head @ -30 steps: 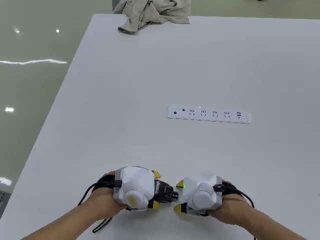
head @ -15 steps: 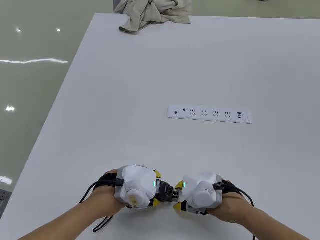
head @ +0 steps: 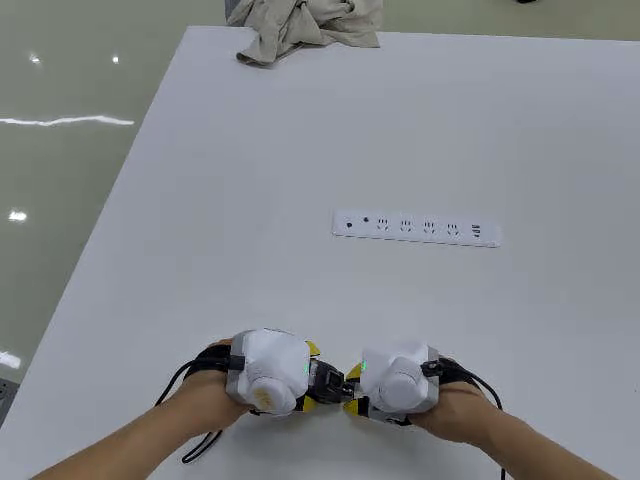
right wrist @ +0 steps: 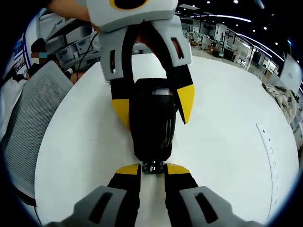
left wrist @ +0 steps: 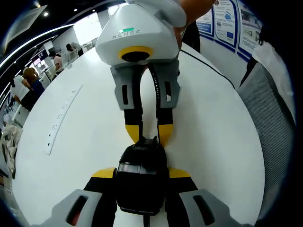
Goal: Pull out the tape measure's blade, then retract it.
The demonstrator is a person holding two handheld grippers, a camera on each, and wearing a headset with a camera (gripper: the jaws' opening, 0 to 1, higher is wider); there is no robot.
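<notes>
Where the two grippers meet, head view: I see the left gripper [head: 318,378] and the right gripper [head: 350,390] tip to tip on the white worktop [head: 300,200], each held in a hand, well to my side of the power strip [head: 415,228].
Tape measure, head view: a small black tape measure [head: 335,381] sits between the two sets of fingers, nearer to me than the power strip and about in line with its left end.
Cloth, head view: a crumpled beige cloth [head: 300,25] lies at the far edge, well beyond the power strip.
Left fingers, left gripper view: my yellow-tipped fingers [left wrist: 105,173] are clenched on the black case from both sides.
Right gripper, left gripper view: it comes in from the top, tips pinched together at the case's front end; the power strip lies well off to the left.
Chair, left gripper view: a grey mesh chair [left wrist: 274,137] stands past the worktop edge, on the side of the case away from the power strip.
Right fingers, right gripper view: my fingers [right wrist: 128,169] are closed on the small metal end tab [right wrist: 151,166] at the case's mouth.
Left gripper, right gripper view: it enters from the top, tips flanking the case; the power strip lies at the right, well apart.
</notes>
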